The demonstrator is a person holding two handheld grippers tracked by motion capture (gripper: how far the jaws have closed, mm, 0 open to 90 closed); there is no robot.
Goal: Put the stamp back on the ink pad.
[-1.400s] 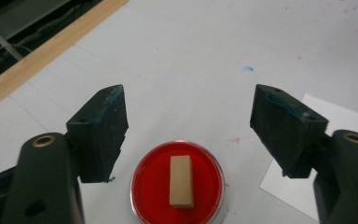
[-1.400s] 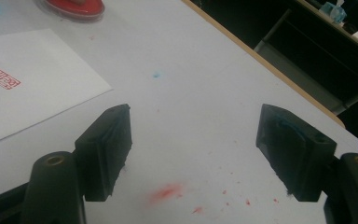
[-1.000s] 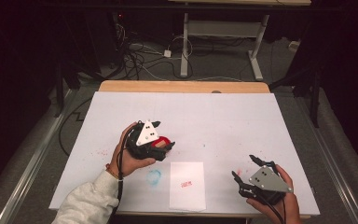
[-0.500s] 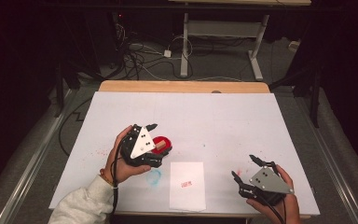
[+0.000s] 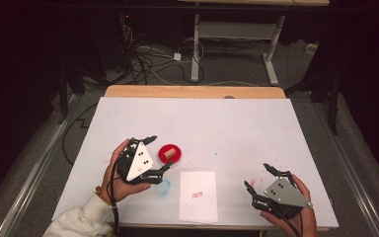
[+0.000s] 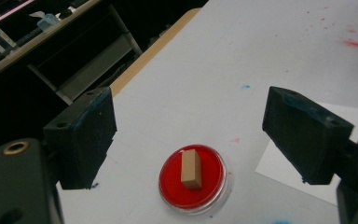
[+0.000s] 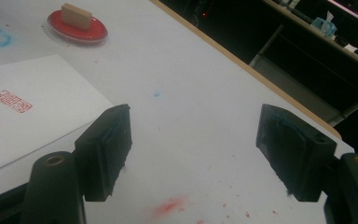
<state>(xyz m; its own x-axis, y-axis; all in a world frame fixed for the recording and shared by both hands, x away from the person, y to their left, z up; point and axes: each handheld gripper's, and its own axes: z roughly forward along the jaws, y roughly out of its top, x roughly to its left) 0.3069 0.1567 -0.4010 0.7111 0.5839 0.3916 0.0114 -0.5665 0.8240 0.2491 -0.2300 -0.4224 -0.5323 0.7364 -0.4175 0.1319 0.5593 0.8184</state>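
The red ink pad [image 5: 169,154], a round dish with a small wooden stamp block [image 5: 167,156] standing in it, sits on the white counter [image 5: 237,128] a little left of the middle, just beyond the far edge of a sheet of white paper [image 5: 198,195]. Largest is the counter, a pale board with a wooden strip along its far edge, flecked with red spots and a blue smudge near the paper. The paper lies near the front edge and bears a small red stamp print [image 5: 197,194]. The left tongs [image 5: 159,154] are held just left of the ink pad, their jaws wide apart and pointing toward it without touching; in the left gripper view the pad [image 6: 192,184] lies between and beyond the two jaws, the block [image 6: 191,169] upright on it. The right tongs [image 5: 261,177] rest near the front right corner, well apart from pad and paper, jaws also spread with nothing between them. In the right gripper view the pad [image 7: 77,26] is far off at upper left.
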